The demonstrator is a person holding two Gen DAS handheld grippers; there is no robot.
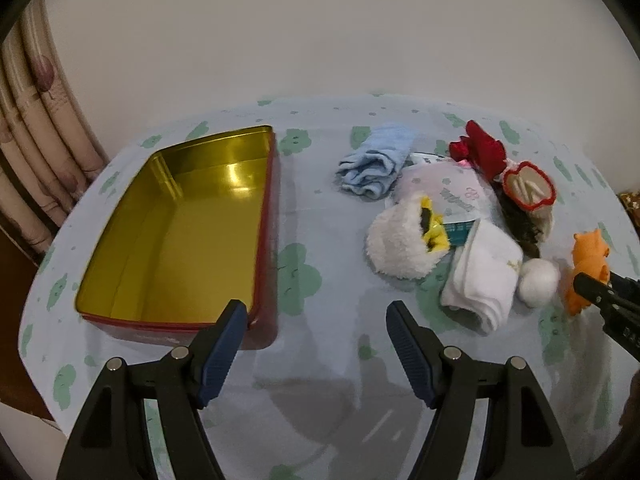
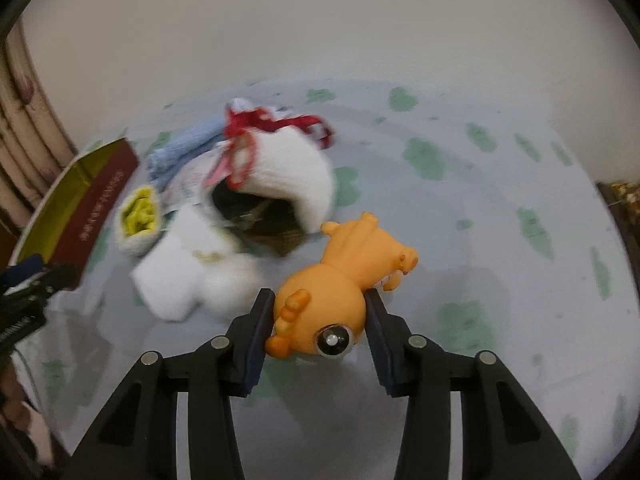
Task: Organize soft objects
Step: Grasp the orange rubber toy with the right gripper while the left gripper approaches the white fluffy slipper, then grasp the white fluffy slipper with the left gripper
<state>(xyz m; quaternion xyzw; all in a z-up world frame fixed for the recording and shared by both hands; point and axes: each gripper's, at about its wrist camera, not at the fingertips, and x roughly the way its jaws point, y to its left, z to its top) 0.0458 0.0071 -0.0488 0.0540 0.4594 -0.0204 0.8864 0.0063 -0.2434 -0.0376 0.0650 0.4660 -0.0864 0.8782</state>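
Right wrist view: our right gripper (image 2: 318, 308) has its fingers (image 2: 260, 328) pressed on either side of the orange toy (image 2: 340, 280), holding it just above the counter (image 2: 500, 240). Just beyond lie a folded white sock (image 2: 176, 276) and a white ball (image 2: 230, 284), then a fluffy white plush (image 2: 292, 176), a blue cloth (image 2: 180, 152) and red fabric (image 2: 260, 120) crowded together. In the left wrist view, our left gripper (image 1: 314, 316) hangs with fingers (image 1: 224, 352) spread wide around nothing. The tin box (image 1: 268, 240) sits to the left, well apart from the pile.
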